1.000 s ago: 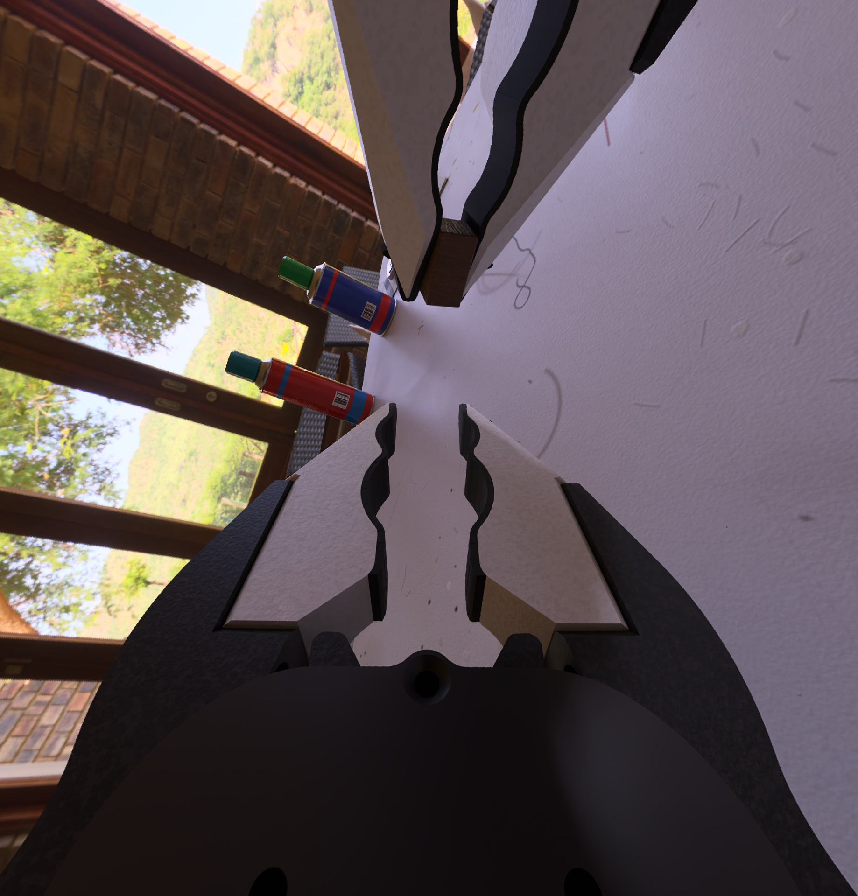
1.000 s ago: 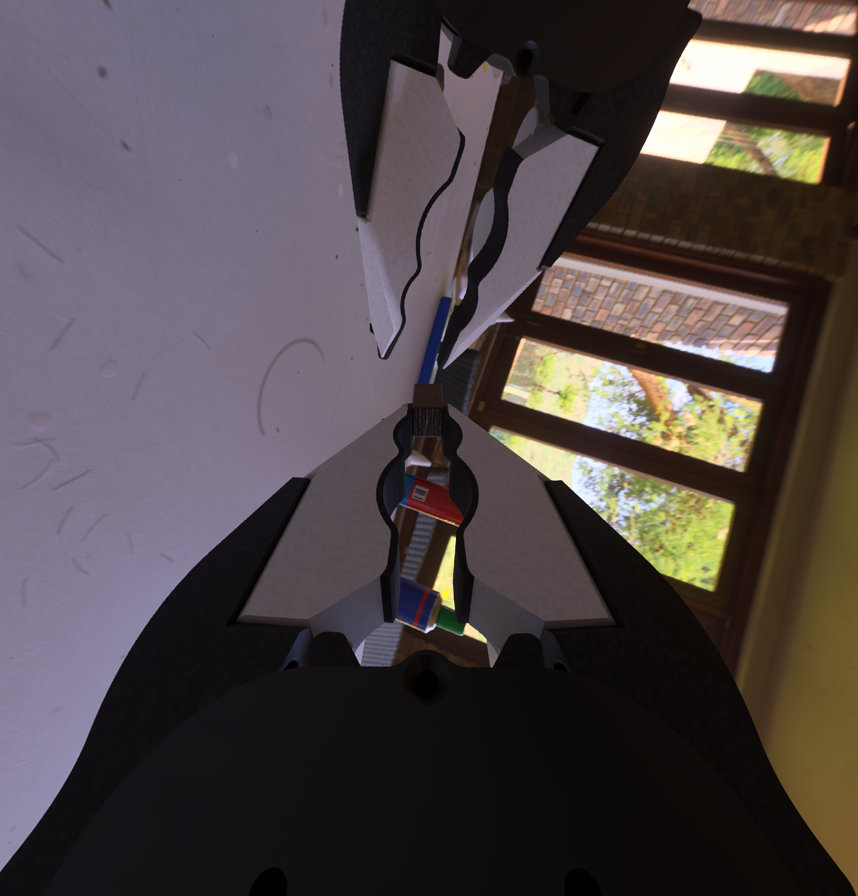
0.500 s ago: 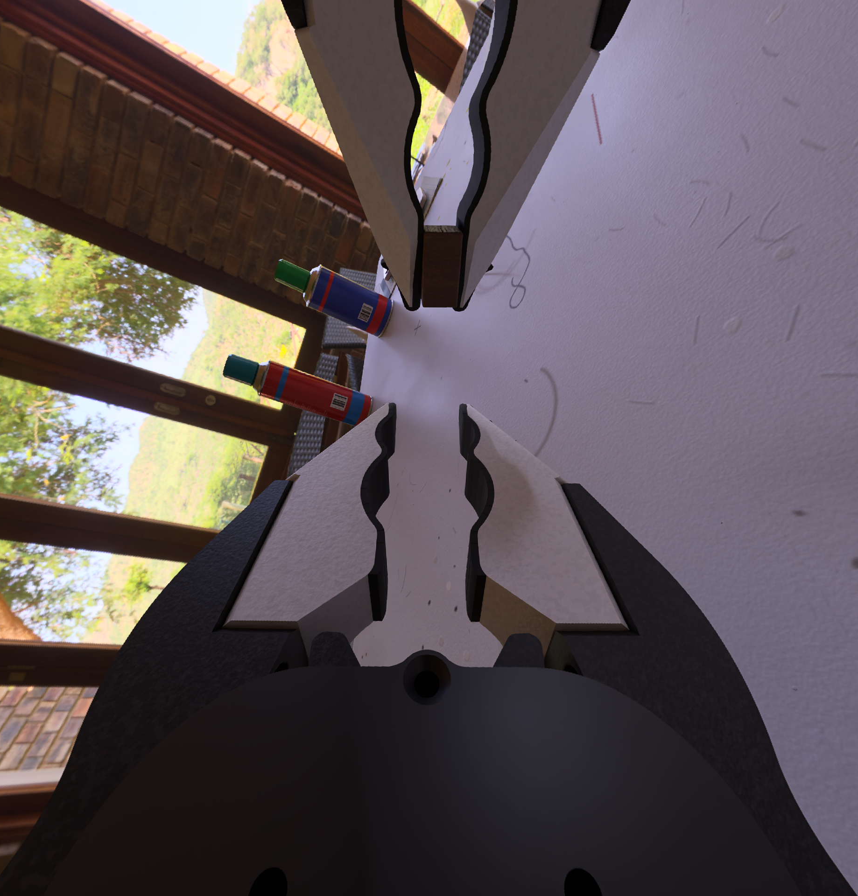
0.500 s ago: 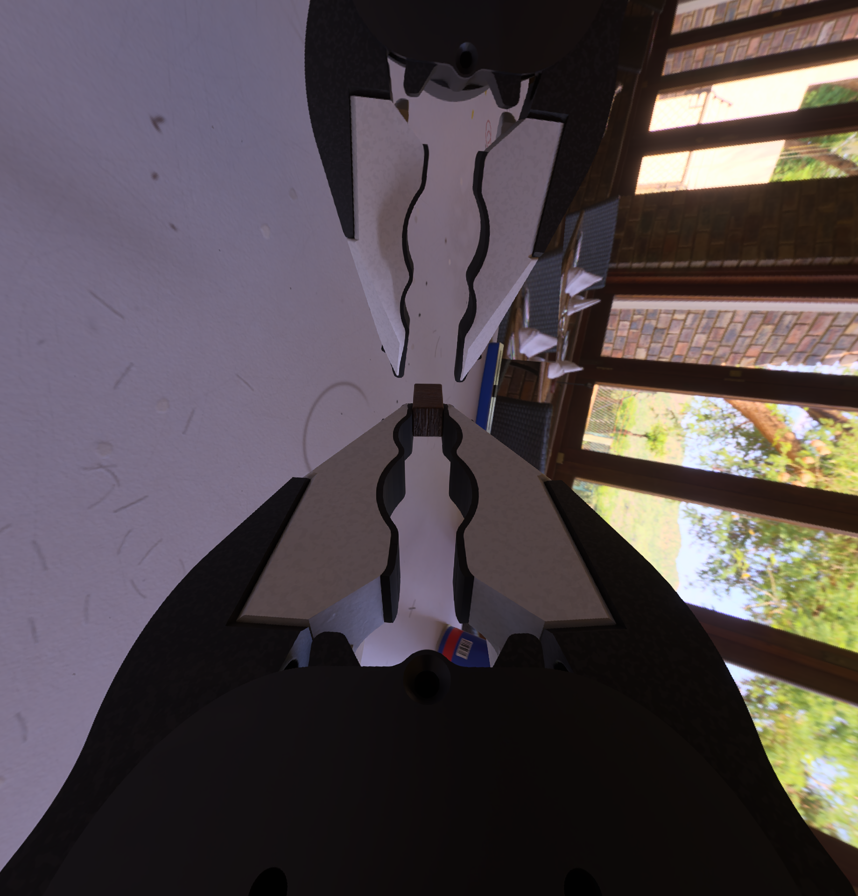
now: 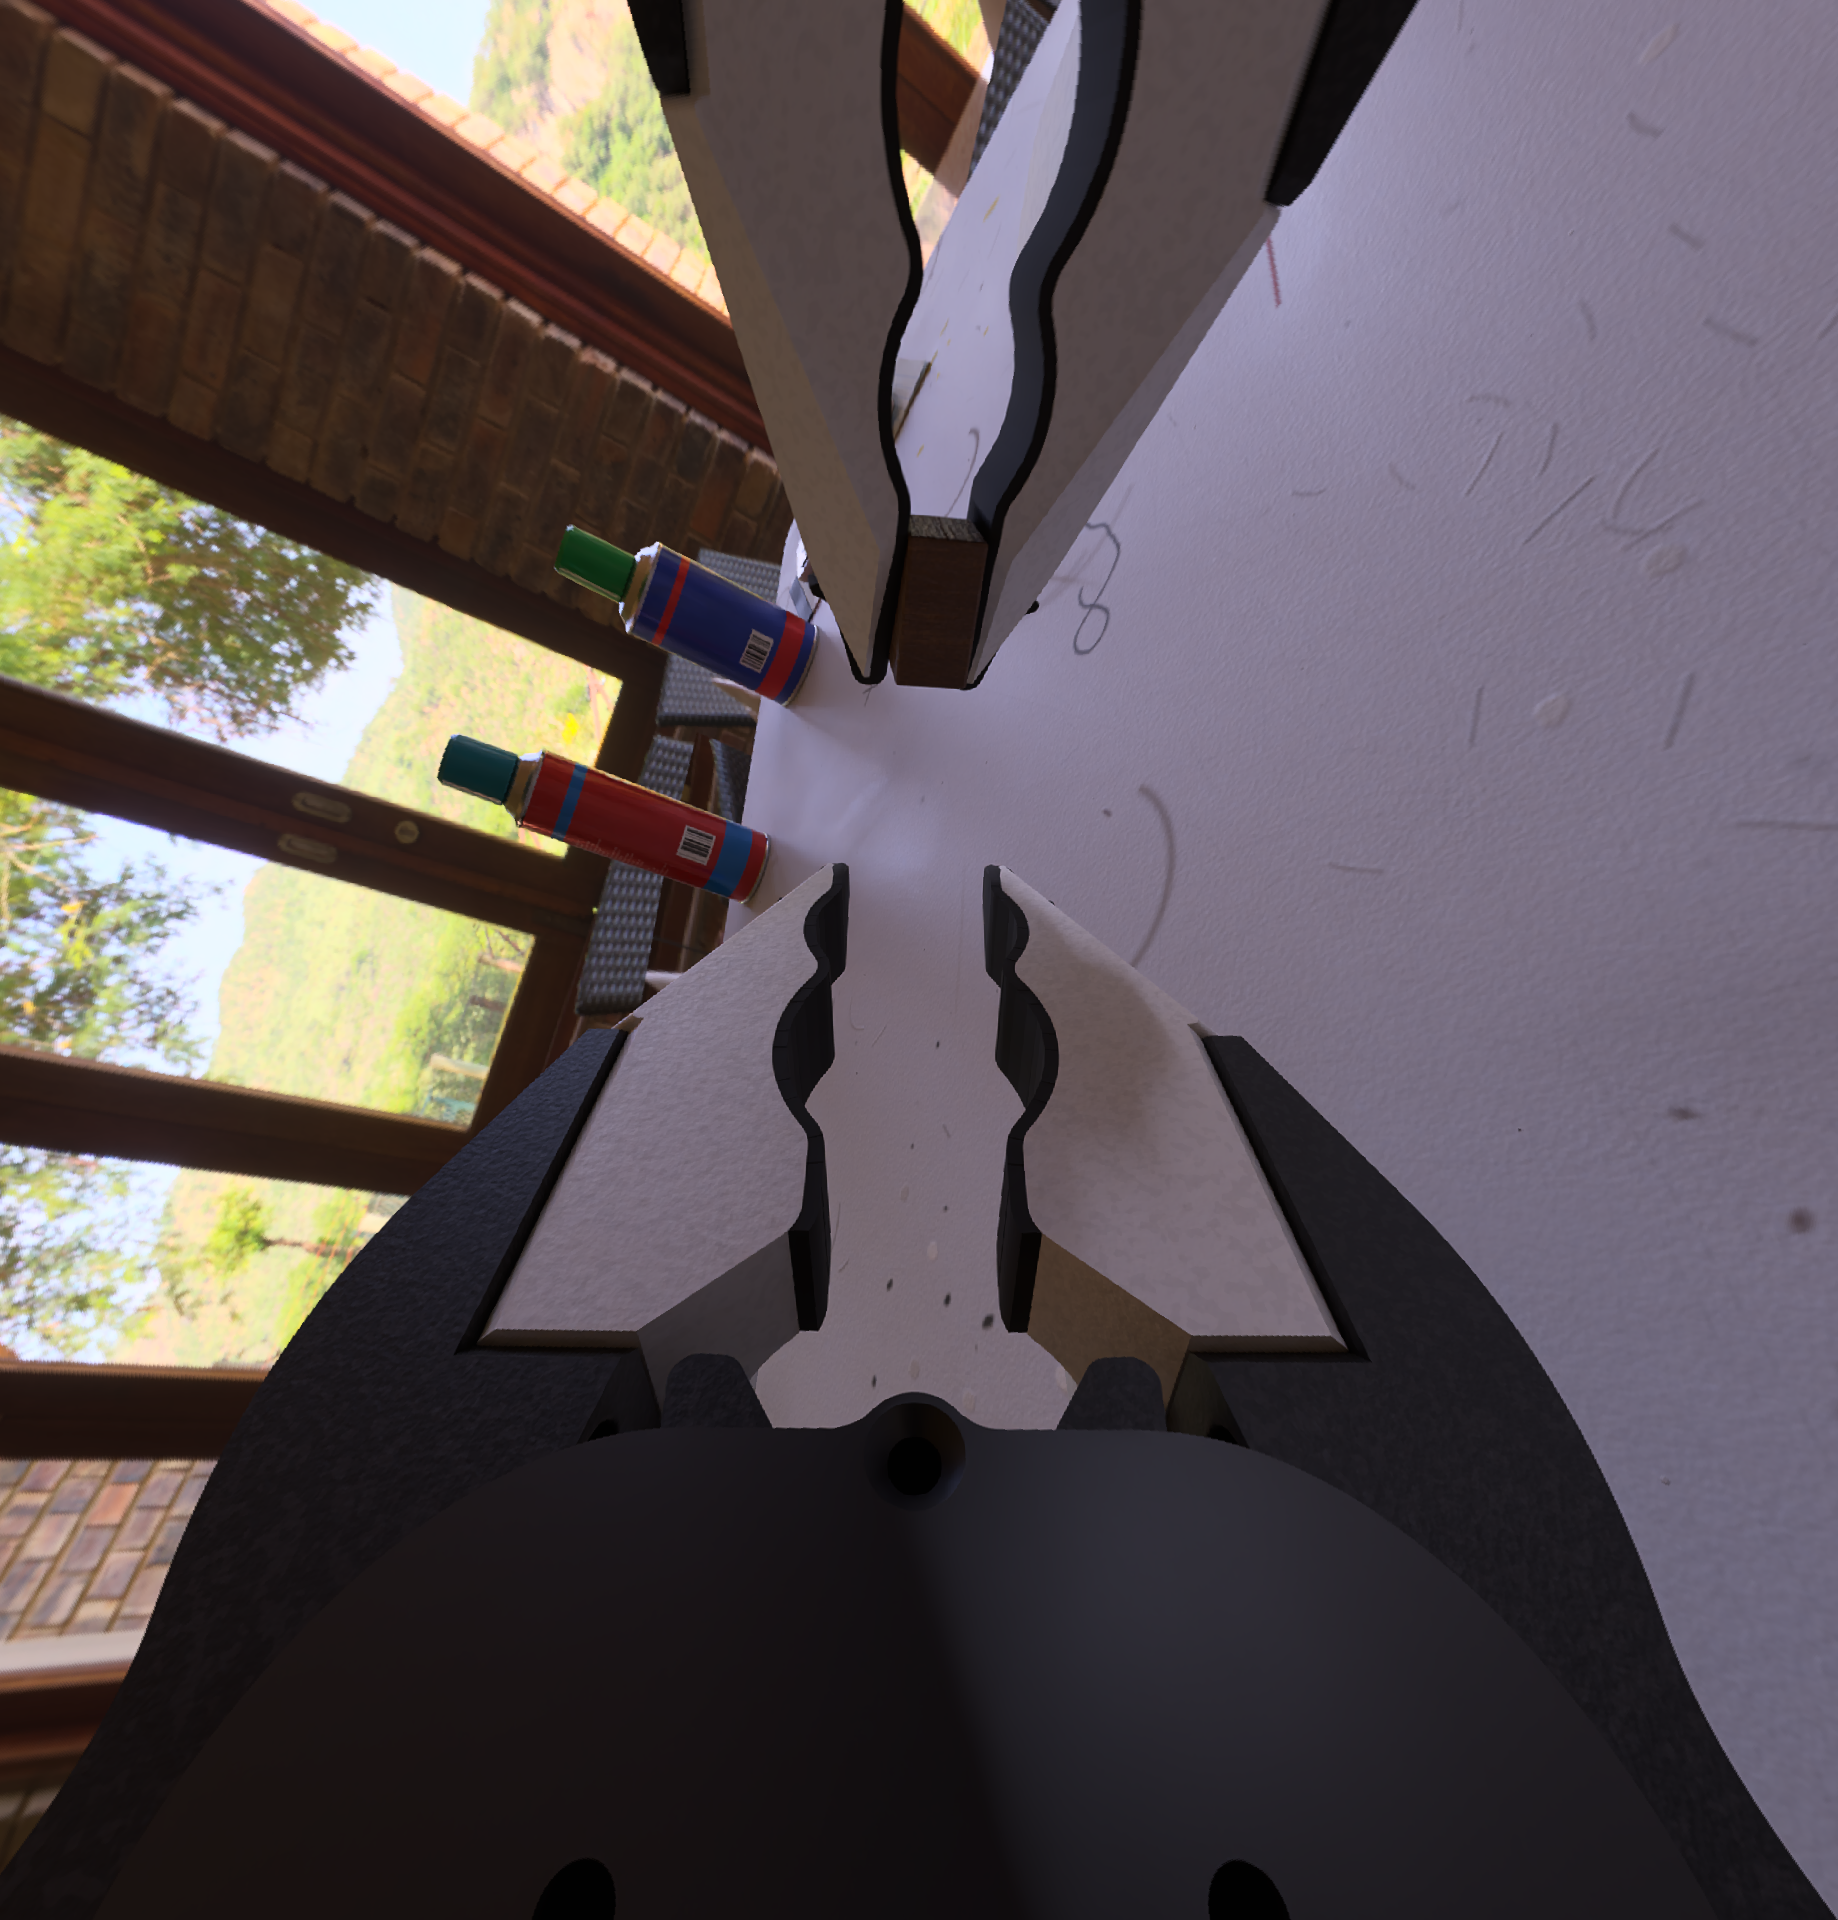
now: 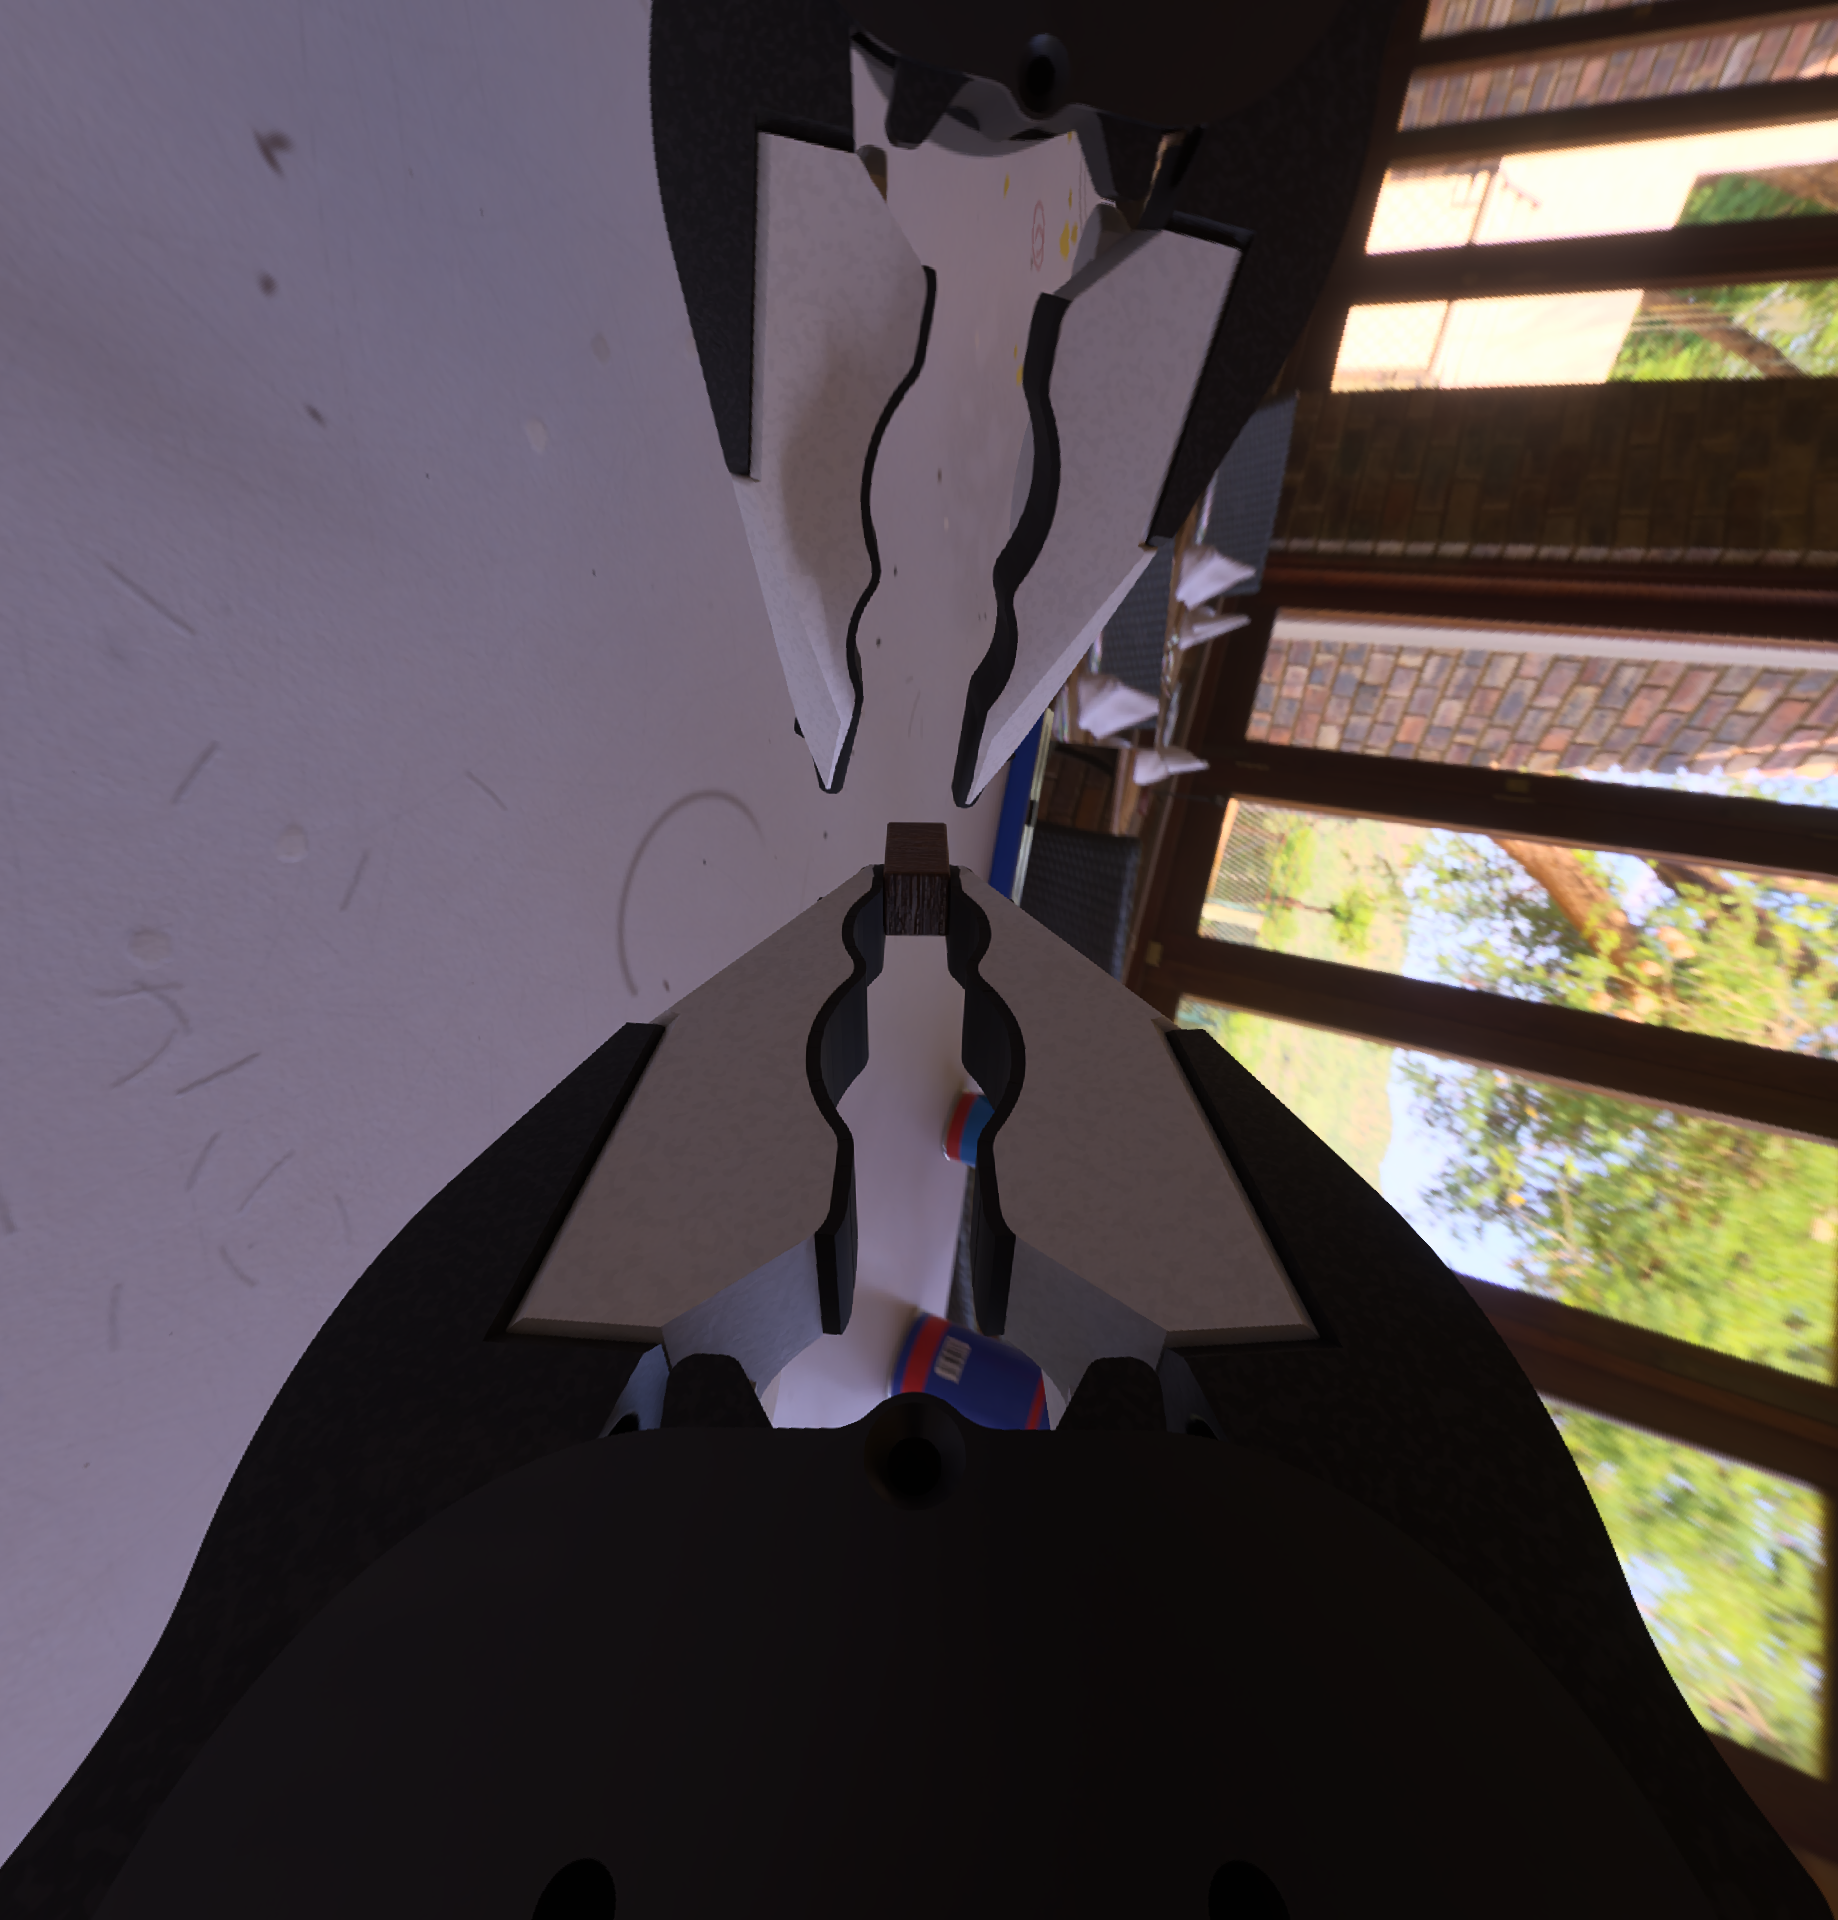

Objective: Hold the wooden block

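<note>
The wooden block point(image 6: 916, 906) is a small dark brown bar, clamped between the tips of my right gripper point(image 6: 916, 878), which is shut on it. Its far end sticks out a little past the fingertips. My left gripper point(image 6: 900, 787) faces it from the top of the right wrist view, open and empty, its tips a short gap from the block's end. In the left wrist view my left gripper point(image 5: 915, 878) is open over the white table point(image 5: 1466, 883). The right gripper point(image 5: 927, 670) comes in from above, holding the block point(image 5: 936, 592).
A blue spray can point(image 5: 717, 623) and a red spray can point(image 5: 634, 821) stand on the table near its edge, left of the grippers. Both also show between my right fingers: the blue can point(image 6: 972, 1371) and the red can point(image 6: 967, 1127). Windows and brick wall lie beyond the edge.
My right gripper has swung and turned with the block still in it, so the left gripper now faces it nearly straight on. The left gripper has stayed open and almost still.
</note>
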{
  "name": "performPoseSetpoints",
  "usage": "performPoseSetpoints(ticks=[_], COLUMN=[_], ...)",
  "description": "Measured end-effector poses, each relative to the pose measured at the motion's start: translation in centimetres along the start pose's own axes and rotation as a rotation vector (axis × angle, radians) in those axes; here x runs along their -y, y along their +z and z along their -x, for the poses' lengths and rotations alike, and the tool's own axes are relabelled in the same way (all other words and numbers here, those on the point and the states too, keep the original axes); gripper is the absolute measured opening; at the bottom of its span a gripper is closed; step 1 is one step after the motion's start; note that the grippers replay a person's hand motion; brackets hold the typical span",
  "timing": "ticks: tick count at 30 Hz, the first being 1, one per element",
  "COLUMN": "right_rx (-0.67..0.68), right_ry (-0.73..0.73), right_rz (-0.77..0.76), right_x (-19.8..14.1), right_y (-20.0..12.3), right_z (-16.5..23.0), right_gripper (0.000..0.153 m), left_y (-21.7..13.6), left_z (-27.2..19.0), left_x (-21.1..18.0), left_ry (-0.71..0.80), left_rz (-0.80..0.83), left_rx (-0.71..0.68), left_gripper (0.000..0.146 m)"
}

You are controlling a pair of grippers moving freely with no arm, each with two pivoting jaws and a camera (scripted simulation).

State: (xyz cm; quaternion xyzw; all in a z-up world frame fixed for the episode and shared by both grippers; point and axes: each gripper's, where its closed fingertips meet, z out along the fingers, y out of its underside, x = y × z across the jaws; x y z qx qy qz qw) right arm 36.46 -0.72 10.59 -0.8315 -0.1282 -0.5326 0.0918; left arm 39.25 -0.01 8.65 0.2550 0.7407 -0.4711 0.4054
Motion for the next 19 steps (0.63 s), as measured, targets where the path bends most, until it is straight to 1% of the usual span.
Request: performPoseSetpoints(ticks=[4,5,8,13,17,19], right_rx=[-0.052,-0.058,-0.055,-0.043,-0.051,-0.048], right_ry=[-0.134,-0.134,-0.101,-0.134,-0.109,-0.122], right_rz=[0.121,0.123,0.100,0.076,0.031,0.011], right_x=[0.4,0.5,0.4,0.9,1.1,1.2], right_y=[-0.5,-0.6,-0.5,-0.2,-0.3,-0.2], right_z=[0.1,0.1,-0.2,0.1,0.1,0.3], right_gripper=[0.010,0.010,0.010,0.010,0.010,0.010], left_y=[0.1,0.1,0.1,-0.2,-0.3,-0.3], left_z=[0.0,0.0,0.0,-0.1,-0.1,-0.2], left_x=[-0.1,-0.1,0.2,0.1,0.4,0.4], left_ry=[0.028,0.023,0.009,0.042,0.049,0.067], left_rz=[0.039,0.038,0.036,0.051,0.038,0.045], left_rx=[0.006,0.006,0.001,-0.002,-0.002,-0.005], left_gripper=[0.026,0.026,0.025,0.025,0.025,0.025])
